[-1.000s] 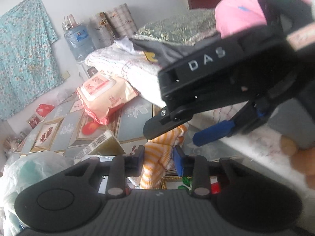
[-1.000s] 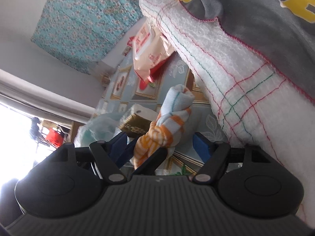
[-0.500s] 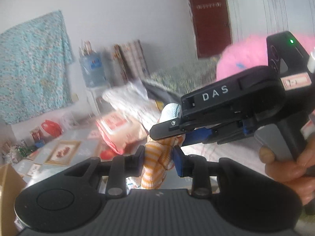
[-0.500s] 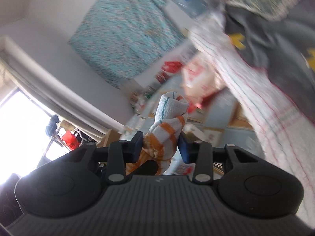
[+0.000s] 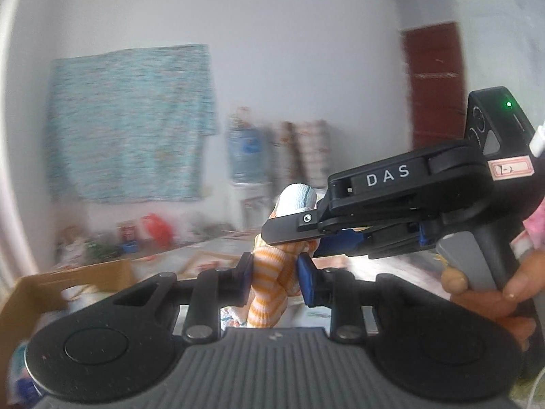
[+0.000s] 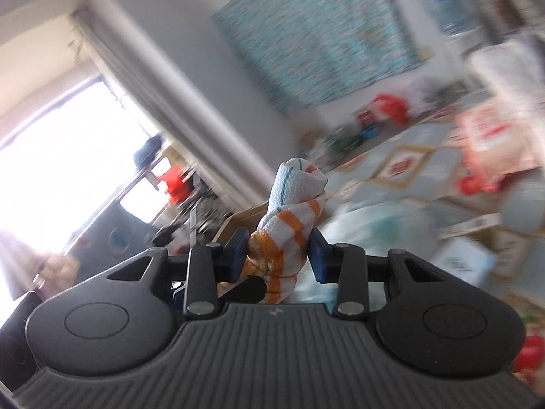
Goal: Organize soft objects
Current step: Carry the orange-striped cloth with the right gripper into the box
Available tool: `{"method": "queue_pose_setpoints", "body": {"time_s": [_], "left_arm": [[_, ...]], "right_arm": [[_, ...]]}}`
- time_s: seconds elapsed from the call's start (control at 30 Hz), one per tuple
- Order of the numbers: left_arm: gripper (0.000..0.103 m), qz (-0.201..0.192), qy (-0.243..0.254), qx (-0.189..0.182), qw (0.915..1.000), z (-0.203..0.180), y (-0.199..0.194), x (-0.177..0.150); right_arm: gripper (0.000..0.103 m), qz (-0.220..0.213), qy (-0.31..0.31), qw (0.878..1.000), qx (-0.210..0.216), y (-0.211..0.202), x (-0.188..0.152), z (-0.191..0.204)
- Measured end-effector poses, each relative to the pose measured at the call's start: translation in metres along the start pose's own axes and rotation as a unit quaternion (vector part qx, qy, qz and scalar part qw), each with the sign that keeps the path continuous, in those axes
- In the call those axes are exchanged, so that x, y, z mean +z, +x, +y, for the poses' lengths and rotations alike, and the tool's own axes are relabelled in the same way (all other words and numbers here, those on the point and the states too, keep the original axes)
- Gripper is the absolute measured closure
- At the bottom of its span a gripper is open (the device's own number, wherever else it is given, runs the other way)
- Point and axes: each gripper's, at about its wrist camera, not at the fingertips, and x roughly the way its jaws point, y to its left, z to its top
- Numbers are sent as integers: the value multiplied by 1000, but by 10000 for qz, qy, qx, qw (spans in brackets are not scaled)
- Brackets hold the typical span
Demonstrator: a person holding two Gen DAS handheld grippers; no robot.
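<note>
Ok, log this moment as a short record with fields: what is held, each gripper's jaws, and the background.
held item: orange-and-white striped cloth, bunched, with a white, teal-lined end on top
left gripper: jaws shut on the cloth
right gripper: jaws shut on the same cloth, gripping it from the side in the left wrist view
cloth position: lifted, hanging between both grippers
right hand: wrapped around the right gripper's handle
background: teal patterned fabric on the wall, cardboard box at lower left; blurred
</note>
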Motion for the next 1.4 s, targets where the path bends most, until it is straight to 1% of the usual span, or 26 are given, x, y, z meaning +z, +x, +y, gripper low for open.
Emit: {"method": "queue_pose_setpoints", "body": {"time_s": [0.13,0.23,0.33,0.47,0.6,0.67,0.73,0.77,0.83,0.87,0.9,0.97,1.03,1.23,1.3,1.4], "left_arm": [[74,-5,-364,628,9974,49,-33,-9],[74,74,-678,1139,9912,90,-51,-16],[74,263,-1021,1516,9828,128,-63,-26],[74,604,-1434,1922,9689,177,-70,-46],[71,989,-1653,2139,9577,214,-65,-66],[68,1077,-1734,2293,9517,223,-67,-76],[58,1035,-1777,2329,9505,226,-77,-83],[56,993,-1803,2328,9505,227,-79,-83],[54,924,-1836,2353,9499,227,-90,-84],[54,901,-1836,2369,9498,227,-92,-83],[52,881,-1837,2381,9496,229,-90,-83],[48,848,-1821,2420,9493,228,-92,-82],[47,841,-1798,2460,9487,228,-91,-84],[40,825,-1869,2472,9472,233,-92,-90],[37,854,-1886,2472,9466,235,-90,-92],[34,884,-1888,2450,9469,234,-90,-94]], "right_arm": [[67,593,-194,9968,495,57,-3,47],[68,1101,-266,9903,802,108,-10,83],[68,1623,-311,9816,957,161,-23,114],[69,2341,-173,9672,970,231,-46,143],[69,2923,56,9529,806,290,-72,150],[69,3228,185,9437,698,315,-88,152],[69,3478,207,9357,556,333,-103,151],[69,3626,210,9304,487,342,-110,149],[69,3856,227,9218,344,357,-119,141],[69,3991,208,9161,312,365,-123,135],[69,4054,241,9135,253,373,-127,133],[67,4242,225,9050,206,385,-136,134],[66,4315,232,9017,129,392,-143,136],[65,4424,361,8957,257,416,-151,139],[50,4477,449,8928,203,419,-152,137],[38,4455,556,8934,164,418,-145,129]]}}
